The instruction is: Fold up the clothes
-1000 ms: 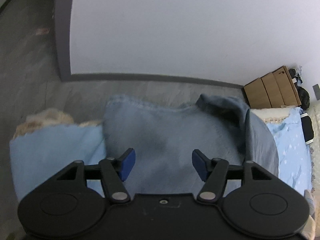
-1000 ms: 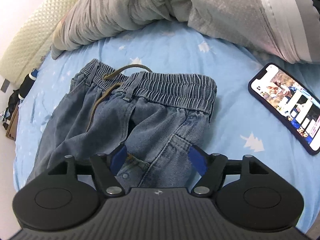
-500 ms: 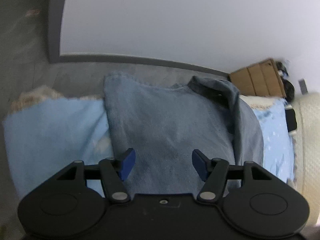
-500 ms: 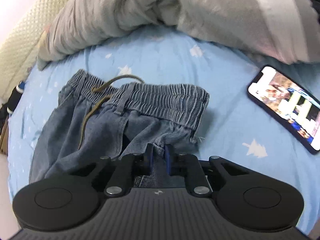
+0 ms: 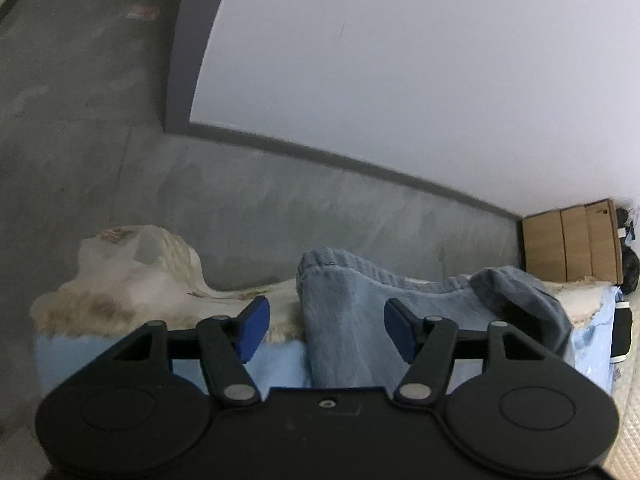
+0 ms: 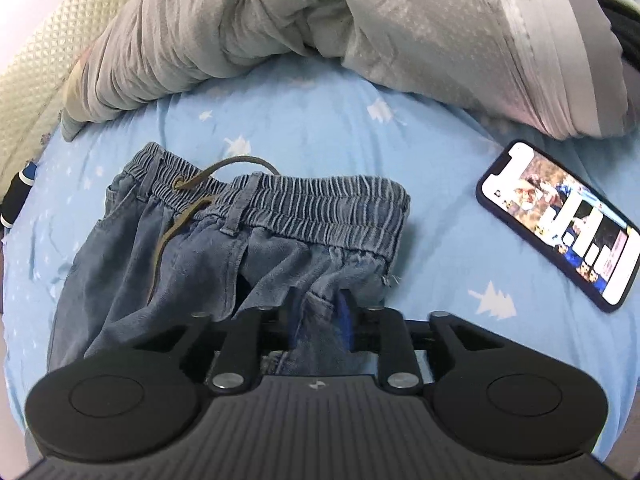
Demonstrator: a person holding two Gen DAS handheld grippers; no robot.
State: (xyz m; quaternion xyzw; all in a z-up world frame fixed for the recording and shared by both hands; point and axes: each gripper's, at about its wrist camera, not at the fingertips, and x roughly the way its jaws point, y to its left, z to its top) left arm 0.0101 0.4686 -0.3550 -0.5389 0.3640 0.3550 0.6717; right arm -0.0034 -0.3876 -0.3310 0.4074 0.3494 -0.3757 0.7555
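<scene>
Between the blue pads of the right gripper (image 6: 319, 320): a bunched fold of the jeans (image 6: 168, 272), filling the gap from pad to pad. Clenched on that denim, though only just eased a little wider. Creases fanning out from the grip toward the elastic waistband (image 6: 320, 204). Waistband lying crosswise on the light blue sheet (image 6: 300, 120), with a brown drawstring (image 6: 188, 216) looped over it and trailing down the front. Beyond the waistband, a strip of bare sheet with white tree prints, then a rumpled grey duvet (image 6: 240, 32) heaped across the far side of the bed. To the right of the jeans and well apart from them, a phone (image 6: 560, 220) face up on the sheet, screen lit. At the far left, a cream quilted surface (image 6: 36, 72) along the bed's edge.

At the left gripper (image 5: 326, 332): released, pads standing wide with nothing pressed between them. Seen through the gap, the lower end of a jeans leg (image 5: 344, 320), laid out toward the bed's far edge, its hem (image 5: 320, 260) reaching that edge. Whether either pad touches the cloth: cannot tell. Second leg crumpled just to the right. Left of the leg, a cream fleecy blanket (image 5: 132, 272) along the same edge, above the blue sheet. Past the edge, a grey floor (image 5: 280, 208) strip, a dark skirting and a pale wall (image 5: 400, 60). In the far right corner, brown cardboard boxes (image 5: 572, 244) against the wall.
</scene>
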